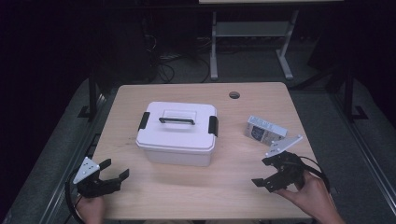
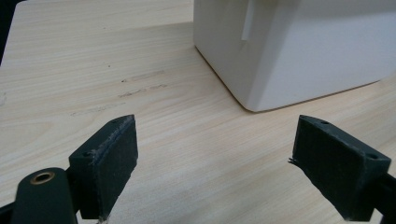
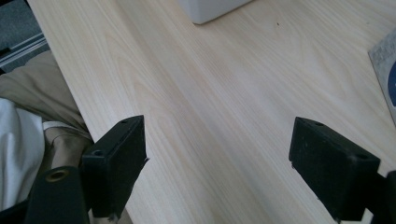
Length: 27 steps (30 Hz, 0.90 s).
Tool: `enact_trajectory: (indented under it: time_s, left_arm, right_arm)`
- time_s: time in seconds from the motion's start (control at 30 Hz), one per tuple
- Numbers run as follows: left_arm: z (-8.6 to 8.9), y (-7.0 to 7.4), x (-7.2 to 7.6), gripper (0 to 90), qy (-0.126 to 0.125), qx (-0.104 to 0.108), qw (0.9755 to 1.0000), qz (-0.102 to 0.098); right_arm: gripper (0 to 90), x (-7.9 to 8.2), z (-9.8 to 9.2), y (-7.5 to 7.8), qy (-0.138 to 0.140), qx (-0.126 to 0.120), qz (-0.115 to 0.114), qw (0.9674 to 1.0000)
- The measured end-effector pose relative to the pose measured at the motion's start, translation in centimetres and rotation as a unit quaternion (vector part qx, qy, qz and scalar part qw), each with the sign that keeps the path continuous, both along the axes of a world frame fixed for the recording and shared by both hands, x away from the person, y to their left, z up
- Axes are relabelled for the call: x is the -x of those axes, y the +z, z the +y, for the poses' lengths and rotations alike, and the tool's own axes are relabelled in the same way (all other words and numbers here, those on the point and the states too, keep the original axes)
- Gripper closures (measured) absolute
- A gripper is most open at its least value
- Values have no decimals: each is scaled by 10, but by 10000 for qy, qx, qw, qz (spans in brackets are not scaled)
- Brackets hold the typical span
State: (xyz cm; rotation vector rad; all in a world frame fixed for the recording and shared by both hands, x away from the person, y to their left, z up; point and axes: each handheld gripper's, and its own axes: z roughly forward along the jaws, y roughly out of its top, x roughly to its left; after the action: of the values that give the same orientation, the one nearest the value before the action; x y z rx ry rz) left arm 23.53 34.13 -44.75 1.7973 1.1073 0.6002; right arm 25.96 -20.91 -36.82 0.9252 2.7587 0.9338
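Both tools sit idle at the near edge of the table (image 1: 154,196), so this looks like the very start — nothing held, nothing touched. The left gripper (image 1: 114,169) rests at the near left corner with its jaws spread wide apart and nothing between them; in the left gripper view it points at the near left corner of the box (image 2: 299,51), close but clear of it. The right gripper (image 1: 265,171) is at the near right, jaws likewise wide apart and empty, turned left across bare wood.

The box stands in the middle of the table, lid (image 1: 180,123) on, a dark handle (image 1: 176,121) lying flat on top and a dark latch at each end — left latch (image 1: 144,120), right latch (image 1: 213,125). Both latches seem to be down, though that is hard to tell. A small carton (image 1: 265,129) lies to the right of the box, just beyond the right gripper.

My guess is that the carton goes into the box. The next move would then call for each gripper to travel to its own latch and flip it up before the lid can be lifted by the handle.
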Motion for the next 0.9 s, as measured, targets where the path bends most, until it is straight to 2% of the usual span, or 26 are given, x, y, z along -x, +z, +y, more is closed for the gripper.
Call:
enact_trajectory:
  time_s: [0.17, 0.5, 0.6, 0.9]
  left_arm:
    - [0, 0, 0, 132, 4, 3, 10000, -18]
    - [1, 0, 0, 132, 24, 42, 10000, -33]
    - [1, 0, 0, 132, 17, 46, 10000, -31]
    - [2, 0, 0, 132, 22, 54, 10000, -54]
  right_arm:
    - [183, -5, 9, 13, 209, 16, 36, 9998]
    - [183, -11, 18, 34, 380, 79, 34, 9992]
    - [184, -15, 22, 44, 472, 172, -5, 9987]
    - [185, -25, 34, 63, 604, 381, -46, 9974]
